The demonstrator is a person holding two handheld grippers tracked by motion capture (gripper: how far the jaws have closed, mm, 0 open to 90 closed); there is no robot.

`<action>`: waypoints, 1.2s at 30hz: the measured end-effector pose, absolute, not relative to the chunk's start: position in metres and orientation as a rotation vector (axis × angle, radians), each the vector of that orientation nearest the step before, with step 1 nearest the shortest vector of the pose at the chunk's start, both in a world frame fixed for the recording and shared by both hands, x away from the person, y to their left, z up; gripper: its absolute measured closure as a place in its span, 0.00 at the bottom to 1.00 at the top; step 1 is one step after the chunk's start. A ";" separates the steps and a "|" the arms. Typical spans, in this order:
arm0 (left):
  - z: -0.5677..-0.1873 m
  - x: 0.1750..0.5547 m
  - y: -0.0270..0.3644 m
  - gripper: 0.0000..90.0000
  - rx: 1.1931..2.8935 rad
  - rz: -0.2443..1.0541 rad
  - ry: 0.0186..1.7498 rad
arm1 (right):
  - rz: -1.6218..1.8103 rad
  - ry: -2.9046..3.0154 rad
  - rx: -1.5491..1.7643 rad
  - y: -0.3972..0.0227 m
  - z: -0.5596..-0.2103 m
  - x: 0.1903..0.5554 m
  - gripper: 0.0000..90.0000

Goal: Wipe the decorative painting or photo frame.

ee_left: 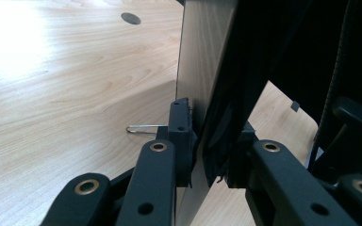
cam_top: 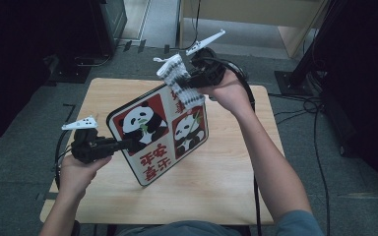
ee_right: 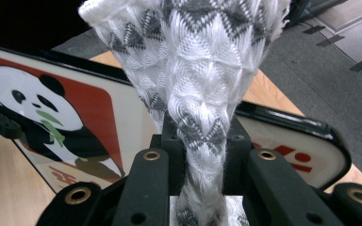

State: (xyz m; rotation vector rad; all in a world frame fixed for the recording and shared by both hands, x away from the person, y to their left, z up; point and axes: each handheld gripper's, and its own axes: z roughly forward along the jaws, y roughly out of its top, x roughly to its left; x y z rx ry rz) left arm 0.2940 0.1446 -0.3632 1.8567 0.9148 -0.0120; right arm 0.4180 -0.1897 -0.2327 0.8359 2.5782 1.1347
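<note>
From the high view, the left gripper [cam_top: 123,144] clamps the left edge of the panda board [cam_top: 160,132], tilted above the wooden table [cam_top: 216,172]; bare wood lies toward the person.

In the left gripper view, its jaws pinch the board's edge.

In the right gripper view, the right gripper [ee_right: 201,155] squeezes a white-and-grey knitted cloth [ee_right: 193,70] at the board's top edge.

The high view looked forward and down over the table [cam_top: 216,177]. Each gripper view sat close behind its own jaws. All three shared the panda board [cam_top: 160,132] [ee_left: 193,61] [ee_right: 66,117].
</note>
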 end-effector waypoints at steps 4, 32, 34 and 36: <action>-0.363 0.294 0.145 0.87 1.855 -0.014 0.915 | 1.128 2.586 0.846 -0.192 -0.237 0.417 0.86; -0.364 0.295 0.146 0.86 1.845 -0.035 0.923 | 1.095 2.651 0.897 -0.207 -0.276 0.413 0.86; -0.364 0.295 0.146 0.86 1.843 -0.037 0.924 | 1.095 2.656 0.904 -0.207 -0.279 0.413 0.86; -0.364 0.296 0.146 0.86 1.841 -0.038 0.924 | 1.095 2.658 0.910 -0.208 -0.279 0.412 0.86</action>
